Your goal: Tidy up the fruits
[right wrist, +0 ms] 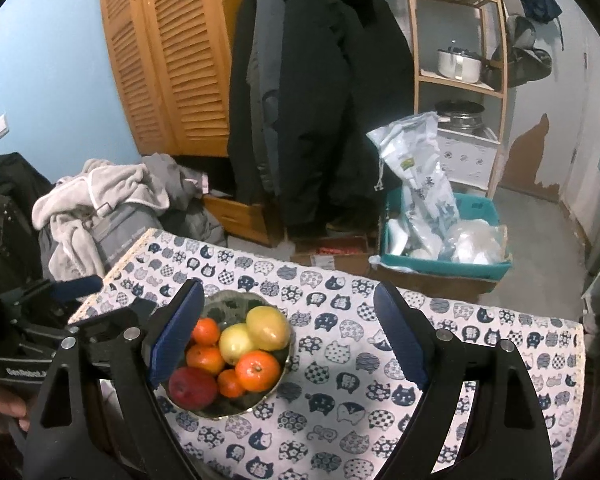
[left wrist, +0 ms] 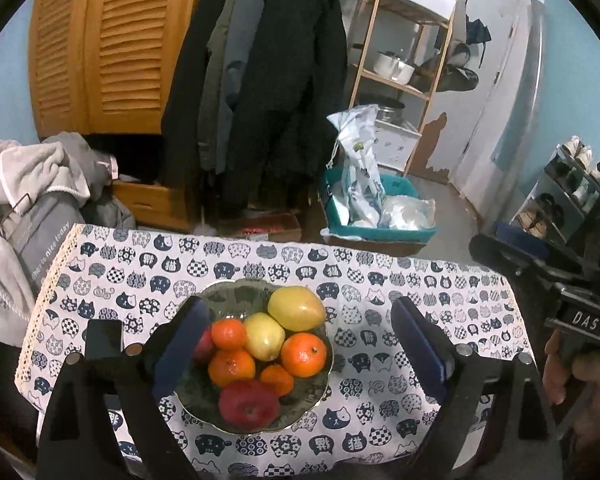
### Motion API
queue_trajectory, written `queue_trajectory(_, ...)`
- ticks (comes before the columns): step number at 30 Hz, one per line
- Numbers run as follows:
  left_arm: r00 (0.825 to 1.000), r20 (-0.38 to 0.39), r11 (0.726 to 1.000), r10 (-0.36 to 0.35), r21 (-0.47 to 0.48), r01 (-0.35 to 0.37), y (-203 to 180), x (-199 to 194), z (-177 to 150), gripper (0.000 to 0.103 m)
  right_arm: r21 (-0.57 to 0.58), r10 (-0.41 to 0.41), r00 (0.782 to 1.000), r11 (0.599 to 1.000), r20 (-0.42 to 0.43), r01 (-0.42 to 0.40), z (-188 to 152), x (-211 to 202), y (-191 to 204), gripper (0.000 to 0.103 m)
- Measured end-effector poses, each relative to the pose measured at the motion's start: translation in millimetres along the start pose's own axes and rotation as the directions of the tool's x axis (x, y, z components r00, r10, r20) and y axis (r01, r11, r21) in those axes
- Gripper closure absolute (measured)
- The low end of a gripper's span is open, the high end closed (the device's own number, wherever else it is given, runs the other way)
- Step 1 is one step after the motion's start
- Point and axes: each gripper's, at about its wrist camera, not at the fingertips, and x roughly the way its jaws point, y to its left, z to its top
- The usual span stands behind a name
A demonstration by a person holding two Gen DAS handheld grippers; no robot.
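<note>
Both of my grippers hang above the table, angled down at it. My left gripper has its jaws spread wide with nothing between the pads; seen from its own camera, the blue pads frame the fruit bowl from above without touching it. My right gripper is likewise wide apart and empty, its left pad overlapping the bowl's near-left rim in that view, its right pad over bare cloth. The bowl, a dark glass dish with a scalloped gilt edge, sits on the cat-print tablecloth, left of centre in the right wrist view and well in from the far edge. It holds four oranges, a yellow pear, a pale yellow-green apple, a red apple at the near rim, and another red fruit mostly hidden behind my left pad. A dark phone lies flat on the cloth left of the bowl, near the lace-trimmed left edge. To the right of the bowl the cloth is open up to the right edge. Beyond the far edge: hanging coats, a teal bin on the floor.
</note>
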Motion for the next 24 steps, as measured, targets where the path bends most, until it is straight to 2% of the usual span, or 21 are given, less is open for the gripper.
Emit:
queue_trajectory(6, 1.000, 0.026, 1.000, 0.006, 0.017, -0.007, -10.3, -7.7, 3.3, 0.003, 0.000, -0.013, 1.000, 1.000, -0.001, 0.013, -3.6, -3.6, -6.8, 0.017)
queue_trajectory(11, 0.999, 0.051, 0.999, 0.009, 0.032, -0.011, -16.5, -12.2, 4.5, 0.002, 0.014, -0.018, 1.000, 1.000, -0.005, 0.018, -6.2, -5.0, -14.3, 0.017)
queue_trajectory(24, 0.999, 0.052, 0.999, 0.016, 0.049, -0.019, -25.5, -13.0, 4.0, 0.002, 0.026, -0.024, 1.000, 0.999, -0.008, 0.024, -6.7, -7.0, -20.0, 0.017)
